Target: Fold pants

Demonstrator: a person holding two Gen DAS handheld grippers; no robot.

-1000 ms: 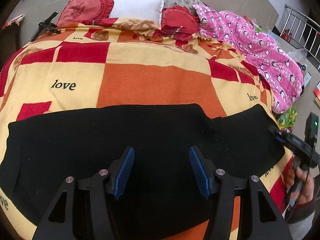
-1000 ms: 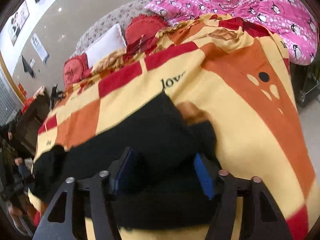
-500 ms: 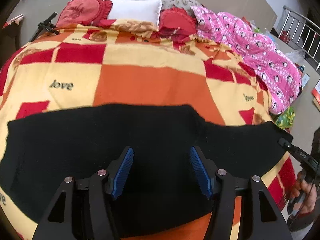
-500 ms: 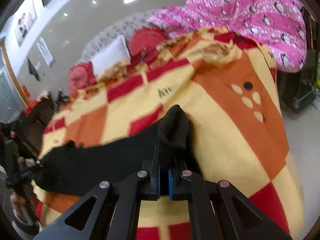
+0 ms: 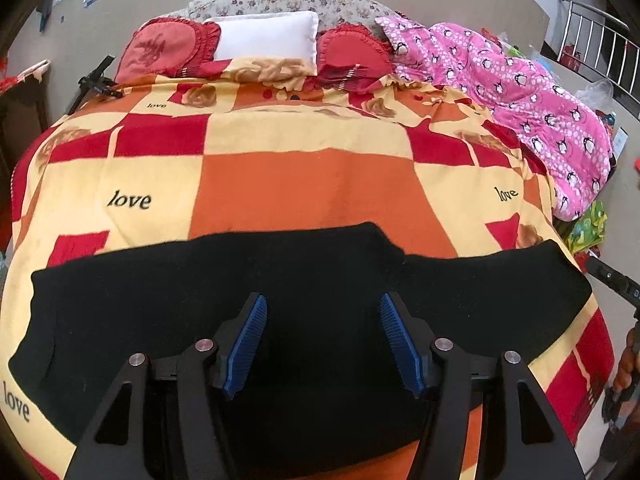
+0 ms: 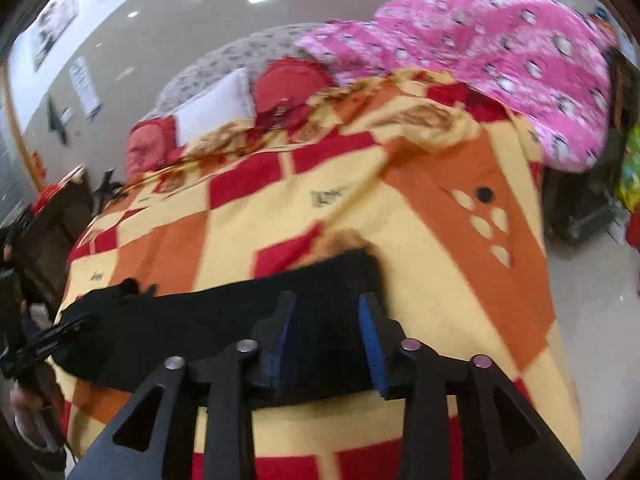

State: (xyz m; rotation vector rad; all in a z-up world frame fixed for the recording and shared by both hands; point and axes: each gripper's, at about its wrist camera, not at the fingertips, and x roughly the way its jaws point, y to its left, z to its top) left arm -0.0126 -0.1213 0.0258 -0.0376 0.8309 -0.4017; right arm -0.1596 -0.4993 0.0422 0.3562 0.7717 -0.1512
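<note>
Your two wrist views, low and close over the bed's foot — headboard-facing, sharing pants (image 5: 280, 280) and blanket (image 6: 420, 240).

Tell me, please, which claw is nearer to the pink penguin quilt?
Right. The right claw hovers at the pants' end beside the pink penguin quilt; the left claw is over their middle.

The pants (image 5: 304, 280) are a matt black cloth with no sheen, soft and slightly fuzzy at the edges, lying on the blanket (image 5: 304, 184), a fleecy, matt fabric in orange, yellow and red checks. Beyond the blanket, the white pillow (image 5: 266, 38) looks like smooth plain cloth, and the pink quilt (image 5: 520, 96) is a puffy printed textile. The left gripper (image 5: 320, 340) is matt black plastic with ribbed blue pads (image 5: 246, 346) and bright metal screw heads; the right gripper (image 6: 326, 340) looks the same.
</note>
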